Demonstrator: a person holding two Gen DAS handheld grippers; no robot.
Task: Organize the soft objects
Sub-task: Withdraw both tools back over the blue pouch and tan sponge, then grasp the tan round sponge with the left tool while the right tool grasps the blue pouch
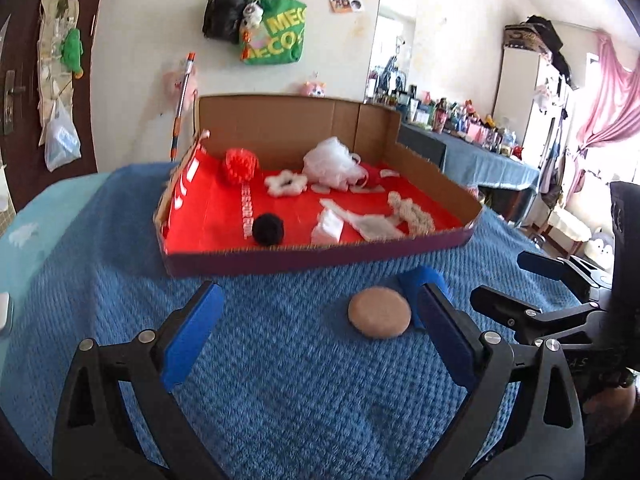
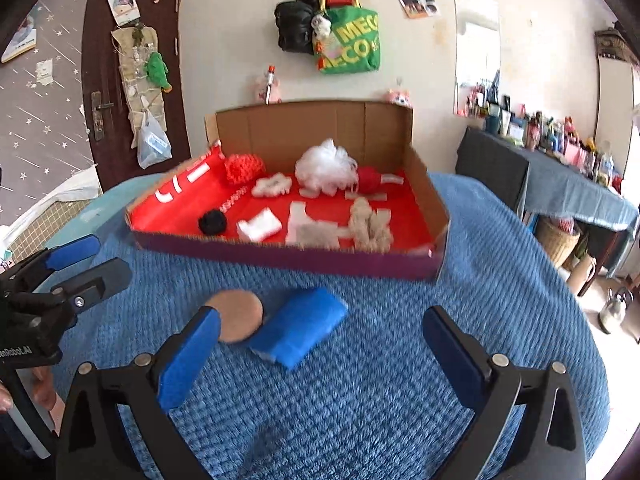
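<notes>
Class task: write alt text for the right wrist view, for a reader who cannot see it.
An open right gripper hovers over a blue blanket, facing a blue sponge and a tan round pad. Behind them, a red-lined cardboard box holds a white mesh pouf, a black pompom and other soft items.

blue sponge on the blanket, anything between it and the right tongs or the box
Nothing visible blocks the right tongs: they are open, with only bare blanket before the blue sponge. A tan round pad lies at the sponge's left. Toward the box, only its low front wall stands between.
</notes>
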